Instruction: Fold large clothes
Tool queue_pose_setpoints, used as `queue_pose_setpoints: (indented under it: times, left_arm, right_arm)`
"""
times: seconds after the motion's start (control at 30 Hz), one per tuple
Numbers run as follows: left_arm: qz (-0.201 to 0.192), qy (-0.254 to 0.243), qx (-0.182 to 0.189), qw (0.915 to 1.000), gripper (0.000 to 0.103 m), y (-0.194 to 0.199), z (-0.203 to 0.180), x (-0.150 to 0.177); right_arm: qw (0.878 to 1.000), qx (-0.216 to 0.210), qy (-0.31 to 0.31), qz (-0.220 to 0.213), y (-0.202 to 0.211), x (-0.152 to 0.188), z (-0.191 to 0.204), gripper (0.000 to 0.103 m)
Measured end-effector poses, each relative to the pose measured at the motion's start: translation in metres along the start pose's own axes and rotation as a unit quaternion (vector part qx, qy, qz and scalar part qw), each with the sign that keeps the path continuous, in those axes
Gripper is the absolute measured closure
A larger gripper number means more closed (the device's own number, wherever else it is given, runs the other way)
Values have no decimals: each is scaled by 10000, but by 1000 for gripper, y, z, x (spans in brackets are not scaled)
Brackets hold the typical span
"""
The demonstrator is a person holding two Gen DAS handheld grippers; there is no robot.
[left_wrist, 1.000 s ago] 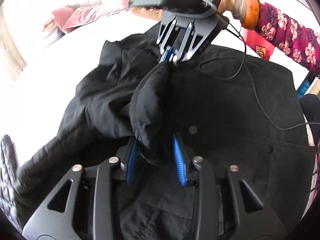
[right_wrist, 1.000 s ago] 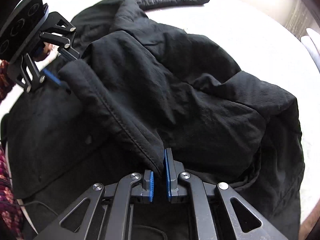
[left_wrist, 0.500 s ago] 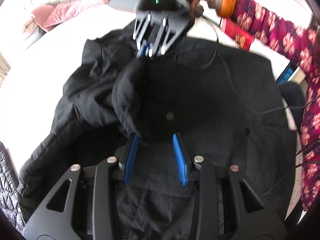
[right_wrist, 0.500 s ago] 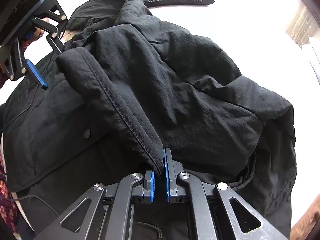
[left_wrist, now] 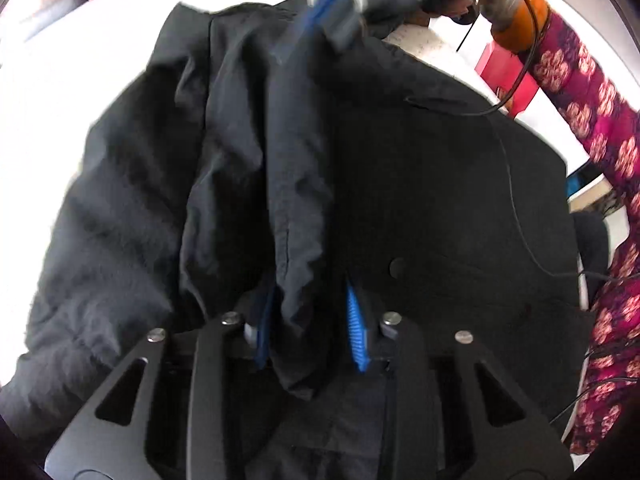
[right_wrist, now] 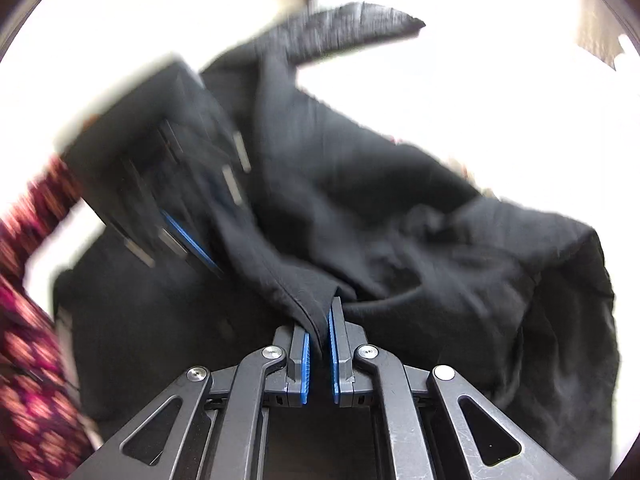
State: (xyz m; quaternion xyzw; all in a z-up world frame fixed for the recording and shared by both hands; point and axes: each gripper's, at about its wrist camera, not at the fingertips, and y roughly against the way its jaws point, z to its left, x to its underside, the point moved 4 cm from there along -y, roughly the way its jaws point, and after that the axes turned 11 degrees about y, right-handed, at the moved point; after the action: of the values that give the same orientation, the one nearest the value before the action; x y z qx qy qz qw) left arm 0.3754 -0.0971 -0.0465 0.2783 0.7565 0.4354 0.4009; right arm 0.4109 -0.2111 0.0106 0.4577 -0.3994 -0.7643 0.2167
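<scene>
The black coat (left_wrist: pixel 420 184) lies spread on the white bed (right_wrist: pixel 500 92), and one long front edge (left_wrist: pixel 298 184) of it is lifted off the coat's body, strung between the two tools. The right gripper (right_wrist: pixel 319 354) has its jaws clenched on one end of that edge. The left gripper (left_wrist: pixel 310 328) has the other end of the edge between its jaws, which have just been closing; the cloth touches the left pad, but a gap shows beside the right pad, so that hold looks loose.

I judge the step to be carrying this flap across the coat's body to make a lengthwise fold. To do it well, firm up the left hold first, keep the edge taut and level between both grippers, and lower both ends together so the edge lands straight along the coat. The bunched cloth beside the edge may drag along and wrinkle the fold.
</scene>
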Motion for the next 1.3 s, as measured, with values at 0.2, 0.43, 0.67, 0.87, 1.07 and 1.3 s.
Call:
queue_pose_setpoints:
  times: [0.2, 0.43, 0.67, 0.87, 1.07, 1.3]
  left_arm:
    - [-1129, 1302, 1656, 9710, 88, 33, 48, 15]
    - [-2613, 2943, 1004, 9138, 83, 66, 120, 33]
    - [-2794, 2444, -411, 9276, 47, 83, 68, 36]
    - [-2969, 2544, -1767, 9033, 47, 99, 43, 48]
    - [-2695, 2681, -2255, 8970, 46, 81, 21, 54]
    - [-2207, 2780, -2970, 8865, 46, 25, 31, 32]
  right_arm:
    - [9874, -519, -1414, -495, -36, -17, -59, 95]
    - [9583, -167, -2589, -1196, -35, -11, -99, 76]
    - [9547, 1391, -1937, -1777, 29, -4, -63, 40]
    - [9384, 3080, -528, -1474, 45, 27, -5, 40]
    - [8797, 4607, 1067, -502, 1, 40, 34, 41]
    - [8299, 5219, 1918, 446, -38, 4, 0, 97]
